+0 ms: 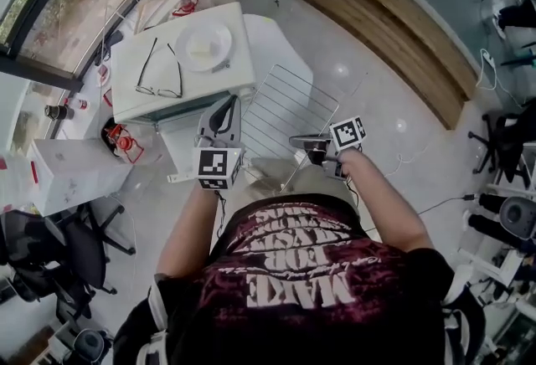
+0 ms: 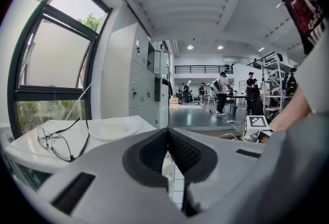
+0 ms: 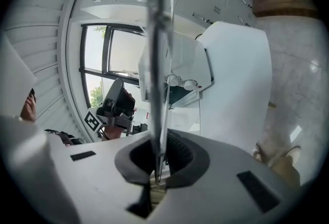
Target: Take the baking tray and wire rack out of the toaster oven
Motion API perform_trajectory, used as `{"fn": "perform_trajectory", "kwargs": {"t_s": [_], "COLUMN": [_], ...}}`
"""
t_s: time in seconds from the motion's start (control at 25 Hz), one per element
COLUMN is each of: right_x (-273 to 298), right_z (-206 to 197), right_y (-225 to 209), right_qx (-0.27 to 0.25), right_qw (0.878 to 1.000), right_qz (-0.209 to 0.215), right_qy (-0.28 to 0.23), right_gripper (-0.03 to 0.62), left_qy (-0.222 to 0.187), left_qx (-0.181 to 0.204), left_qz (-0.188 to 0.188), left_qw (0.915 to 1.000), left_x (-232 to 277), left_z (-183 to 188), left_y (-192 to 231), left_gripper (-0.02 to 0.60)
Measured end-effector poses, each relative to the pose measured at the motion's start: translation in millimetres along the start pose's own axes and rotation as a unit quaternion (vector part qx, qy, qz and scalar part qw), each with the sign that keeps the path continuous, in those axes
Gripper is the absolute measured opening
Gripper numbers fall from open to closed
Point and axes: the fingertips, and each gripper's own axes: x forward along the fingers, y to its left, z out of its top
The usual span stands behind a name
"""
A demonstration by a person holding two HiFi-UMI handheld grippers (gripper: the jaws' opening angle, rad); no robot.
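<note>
The right tool [image 3: 158,161] pinches the wire rack [image 1: 289,108] by its near edge. The rack points away. The left tool [image 2: 168,138], shut and empty, sits just left.

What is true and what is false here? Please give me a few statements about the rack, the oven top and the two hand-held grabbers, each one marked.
1. The right gripper is clamped on the wire rack. True.
2. The wire rack sits inside the toaster oven. False: it is out of the oven, held up over the floor.
3. A pair of glasses lies on the floor. False: it lies on top of the toaster oven.
4. A white plate rests on the oven's top, next to the glasses. True.
5. The left gripper carries a baking tray. False: its jaws are together with nothing between them.
</note>
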Motion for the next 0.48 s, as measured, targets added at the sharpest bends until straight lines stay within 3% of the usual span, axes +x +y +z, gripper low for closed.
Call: {"fn": "perform_trajectory", "kwargs": {"t_s": [0.2, 0.48], "right_x": [-19.3, -39.5], "right_z": [18.9, 44.1], "right_y": [-25.8, -51.7], "right_qx": [-0.002, -0.025], "right_qw": [0.998, 0.992], "right_qz": [-0.048, -0.054], "right_qy": [0.027, 0.108], "right_gripper": [0.006, 0.006], "left_qy": [0.007, 0.018], "left_qx": [0.001, -0.007], "left_qz": [0.0, 0.044], "left_qw": [1.0, 0.9989], "left_x": [22.2, 63.7], "left_z": [3.3, 12.4], "left_y": [-5.4, -18.7], "left_gripper": [0.006, 0.006]}}
